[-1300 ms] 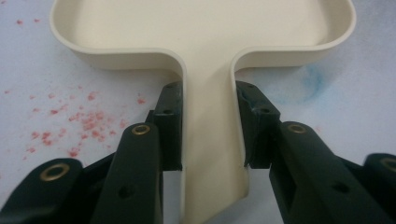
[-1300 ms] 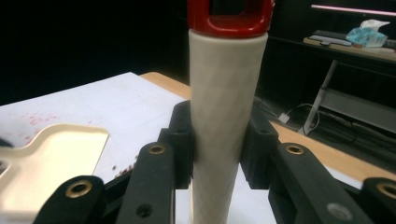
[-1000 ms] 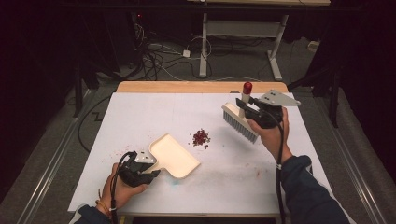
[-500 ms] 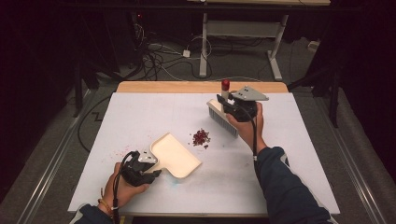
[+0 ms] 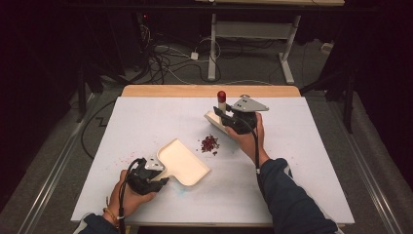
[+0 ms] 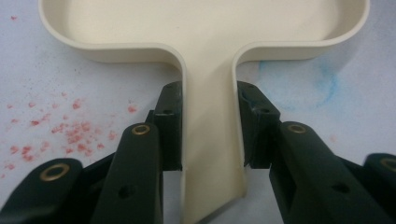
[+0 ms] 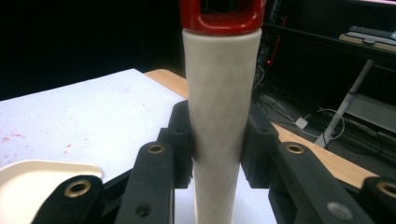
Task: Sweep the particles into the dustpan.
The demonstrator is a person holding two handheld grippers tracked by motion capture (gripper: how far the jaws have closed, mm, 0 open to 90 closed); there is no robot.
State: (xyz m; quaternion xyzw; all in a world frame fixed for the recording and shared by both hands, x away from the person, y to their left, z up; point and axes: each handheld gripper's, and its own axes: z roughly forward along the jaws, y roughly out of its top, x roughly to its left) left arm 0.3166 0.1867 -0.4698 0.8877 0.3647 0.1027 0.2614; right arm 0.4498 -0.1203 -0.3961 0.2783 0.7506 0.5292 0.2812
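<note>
A cream dustpan [image 5: 185,163] lies flat on the white table [image 5: 146,117] at the front left, and its pan [image 6: 205,28] faces away from my left gripper. My left gripper [image 5: 162,173] [image 6: 209,100] is shut on the dustpan's handle. A small pile of dark red crumbs [image 5: 210,144] lies just right of the pan's far corner. My right gripper [image 5: 228,117] [image 7: 218,123] is shut on the cream handle of a brush [image 7: 219,93] with a red tip [image 5: 221,95]. It holds the brush head [image 5: 213,118] low, just behind the crumbs.
Faint pink stains [image 6: 70,130] mark the table left of the dustpan handle. A wooden strip [image 5: 209,90] edges the far side of the table. Beyond it, cables [image 5: 165,58] lie on the floor by a white desk frame [image 5: 287,53].
My right gripper has carried the brush leftward and lower, from the table's right side to just behind the crumbs. The left gripper and dustpan have stayed still.
</note>
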